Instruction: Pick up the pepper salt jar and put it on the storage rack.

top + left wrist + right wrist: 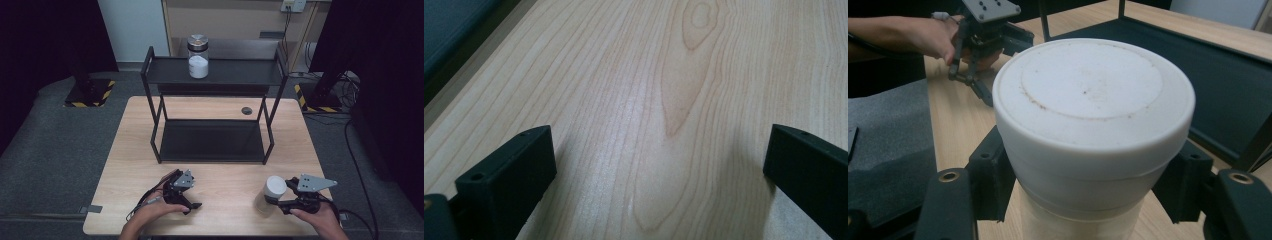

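A cream jar with a white lid (274, 188) is at the table's front right, and my right gripper (286, 196) is shut on its body just below the lid. In the right gripper view the white lid (1093, 95) is large and close, with my right gripper (1090, 165) pressing a black jaw against each side of the jar. I cannot tell whether the jar rests on the table. My left gripper (192, 202) lies low at the front left, open. Its view shows the left gripper (659, 135) with jaws wide apart over bare wood.
A black two-tier rack (212, 75) stands at the middle back of the wooden table (225, 175). A glass jar of white powder with a metal lid (198, 57) is on its top shelf. The lower shelf (210, 140) holds nothing. The left hand's gripper (983, 35) shows beyond the lid.
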`<state>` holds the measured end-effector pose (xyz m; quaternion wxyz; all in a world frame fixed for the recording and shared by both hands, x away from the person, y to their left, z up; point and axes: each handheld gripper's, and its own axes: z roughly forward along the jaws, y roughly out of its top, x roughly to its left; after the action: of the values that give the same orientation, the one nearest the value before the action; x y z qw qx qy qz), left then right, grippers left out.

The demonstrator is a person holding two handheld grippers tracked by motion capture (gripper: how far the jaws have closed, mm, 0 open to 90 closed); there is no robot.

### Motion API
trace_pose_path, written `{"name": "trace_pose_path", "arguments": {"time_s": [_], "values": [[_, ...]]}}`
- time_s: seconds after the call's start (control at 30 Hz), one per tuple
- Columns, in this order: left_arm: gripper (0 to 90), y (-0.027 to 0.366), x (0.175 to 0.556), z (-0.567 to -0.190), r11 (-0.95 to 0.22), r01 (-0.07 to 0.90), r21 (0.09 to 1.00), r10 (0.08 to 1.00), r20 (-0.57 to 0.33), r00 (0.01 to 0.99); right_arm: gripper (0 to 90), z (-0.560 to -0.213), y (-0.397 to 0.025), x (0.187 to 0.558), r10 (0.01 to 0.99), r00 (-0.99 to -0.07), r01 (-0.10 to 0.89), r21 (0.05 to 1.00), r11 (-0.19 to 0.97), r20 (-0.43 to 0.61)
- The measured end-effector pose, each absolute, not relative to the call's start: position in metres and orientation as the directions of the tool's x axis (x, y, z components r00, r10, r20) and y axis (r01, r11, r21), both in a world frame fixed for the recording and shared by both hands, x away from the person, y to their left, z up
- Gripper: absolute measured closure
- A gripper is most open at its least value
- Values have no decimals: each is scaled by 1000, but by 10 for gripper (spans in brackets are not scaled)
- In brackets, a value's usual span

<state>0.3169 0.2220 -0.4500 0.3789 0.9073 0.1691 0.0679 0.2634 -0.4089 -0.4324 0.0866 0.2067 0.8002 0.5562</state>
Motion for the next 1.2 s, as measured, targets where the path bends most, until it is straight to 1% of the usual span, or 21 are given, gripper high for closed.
{"name": "trace_pose_path", "arguments": {"time_s": [0.3, 0.53, 0.87, 1.2], "values": [[0, 222, 317, -450, -656, 255, 711, 358, -5, 934, 360, -408, -419, 277, 365, -927, 192, 947, 257, 89], [0, 222, 317, -450, -655, 256, 711, 358, -5, 934, 360, -387, -414, 289, 330, -941, 164, 951, 261, 72], [0, 222, 317, -450, -656, 255, 711, 358, -5, 934, 361, -360, -405, 302, 296, -953, 148, 954, 262, 66], [0, 222, 317, -450, -656, 255, 710, 358, -5, 934, 361, -317, -398, 322, 259, -964, 132, 952, 275, 58]]}}
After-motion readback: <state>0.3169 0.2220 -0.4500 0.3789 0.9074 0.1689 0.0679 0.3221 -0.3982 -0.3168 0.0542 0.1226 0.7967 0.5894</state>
